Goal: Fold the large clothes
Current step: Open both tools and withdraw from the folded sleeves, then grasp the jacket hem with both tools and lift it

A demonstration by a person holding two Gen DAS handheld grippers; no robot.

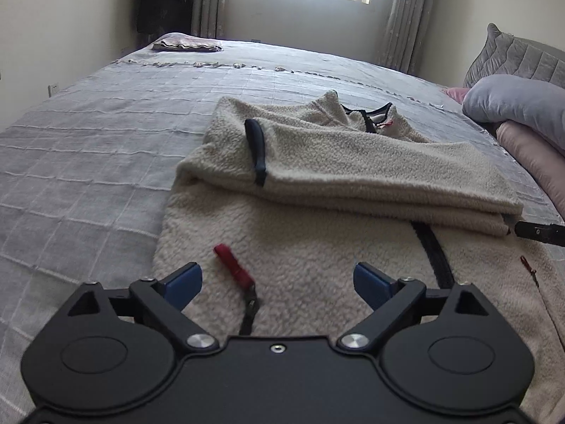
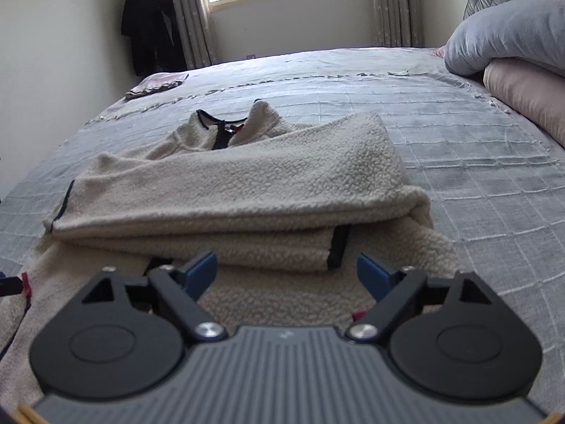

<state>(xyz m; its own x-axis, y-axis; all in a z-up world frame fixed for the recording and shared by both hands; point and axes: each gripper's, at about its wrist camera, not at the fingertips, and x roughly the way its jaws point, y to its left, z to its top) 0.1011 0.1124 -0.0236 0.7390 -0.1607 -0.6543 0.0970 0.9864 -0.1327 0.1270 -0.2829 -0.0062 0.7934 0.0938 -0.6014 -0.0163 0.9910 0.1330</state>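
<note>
A cream fleece jacket with dark trim lies on the grey bed cover, its sleeves folded across the body. A red zipper pull lies on the fleece just ahead of my left gripper, which is open and empty over the jacket's near hem. In the right wrist view the same jacket shows its folded sleeves stacked, dark cuff at the right. My right gripper is open and empty, low over the hem; one of its fingers shows at the right edge of the left view.
A grey pillow on pink bedding lies at the right of the bed. A small folded cloth sits at the far left corner. Window, curtains and a hanging dark coat are behind the bed.
</note>
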